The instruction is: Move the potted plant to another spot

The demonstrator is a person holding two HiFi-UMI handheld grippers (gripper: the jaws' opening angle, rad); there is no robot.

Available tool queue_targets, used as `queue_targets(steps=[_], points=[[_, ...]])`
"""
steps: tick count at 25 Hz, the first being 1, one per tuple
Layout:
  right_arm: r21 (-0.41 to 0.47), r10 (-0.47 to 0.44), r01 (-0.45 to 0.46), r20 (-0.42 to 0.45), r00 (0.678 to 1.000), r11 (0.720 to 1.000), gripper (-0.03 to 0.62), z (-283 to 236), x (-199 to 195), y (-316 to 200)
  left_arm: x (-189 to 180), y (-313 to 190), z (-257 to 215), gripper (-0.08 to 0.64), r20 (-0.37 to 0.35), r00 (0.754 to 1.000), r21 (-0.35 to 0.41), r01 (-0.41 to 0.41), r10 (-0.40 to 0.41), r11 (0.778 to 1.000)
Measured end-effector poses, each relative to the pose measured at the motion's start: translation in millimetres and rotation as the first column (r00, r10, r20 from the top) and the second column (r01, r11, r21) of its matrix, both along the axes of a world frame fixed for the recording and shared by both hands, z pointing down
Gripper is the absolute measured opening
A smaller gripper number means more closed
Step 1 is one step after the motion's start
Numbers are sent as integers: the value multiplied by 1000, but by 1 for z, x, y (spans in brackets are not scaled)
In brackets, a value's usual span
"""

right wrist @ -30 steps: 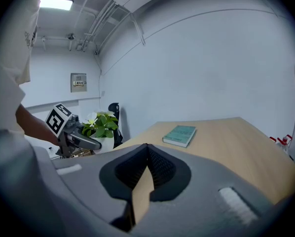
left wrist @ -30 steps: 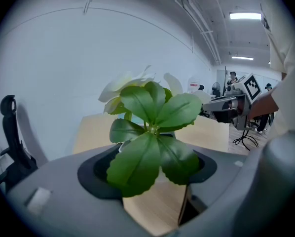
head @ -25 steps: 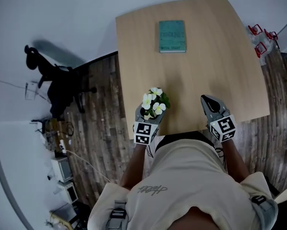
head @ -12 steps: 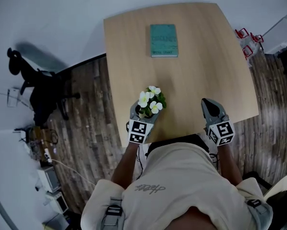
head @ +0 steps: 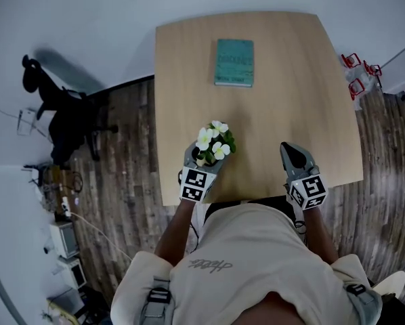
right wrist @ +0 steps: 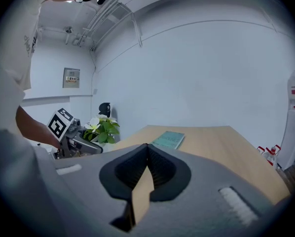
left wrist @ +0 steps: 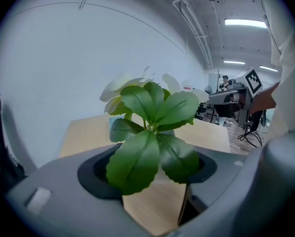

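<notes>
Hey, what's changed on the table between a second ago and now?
The left gripper, holding the potted plant, carried it slightly farther over the table, toward the book; the shut right gripper advanced alongside. Grip unchanged; book unmoved.

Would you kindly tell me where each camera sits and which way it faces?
Head view: on the person's head, looking steeply down at the light wooden table, teal book and white-flowered potted plant; torso, forearms, left gripper and right gripper show.
Left gripper view: rides the left gripper, looking along jaws closed on the plant, across the table; shirt and right forearm show.
Right gripper view: rides the right gripper, looking along shut, empty jaws over the table; left forearm shows.
Shared: head and right gripper views show book and plant.
</notes>
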State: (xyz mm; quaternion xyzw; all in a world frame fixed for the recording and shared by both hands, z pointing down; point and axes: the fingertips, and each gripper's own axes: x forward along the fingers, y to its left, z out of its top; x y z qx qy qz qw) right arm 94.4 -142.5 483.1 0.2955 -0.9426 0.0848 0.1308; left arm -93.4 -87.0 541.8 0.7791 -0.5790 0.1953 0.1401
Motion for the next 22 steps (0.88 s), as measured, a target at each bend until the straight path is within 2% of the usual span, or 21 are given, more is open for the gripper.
queue_targets(steps=[5, 10, 17, 22], points=[[-6, -85, 85, 9, 996, 996, 3, 4, 40, -22, 21, -6, -4, 359, 39, 992, -18, 125, -124, 992], [-16, -106, 107, 34, 994, 994, 3, 2, 93, -57, 54, -12, -11, 359, 47, 974, -23, 222, -221, 975], [-36, -103, 106, 78, 992, 994, 3, 1, 142, -88, 109, -22, -29, 359, 79, 969, -10, 236, -235, 972], [-78, -110, 120, 123, 986, 990, 3, 3, 159, -83, 137, -17, -30, 359, 61, 965, -47, 259, -256, 965]])
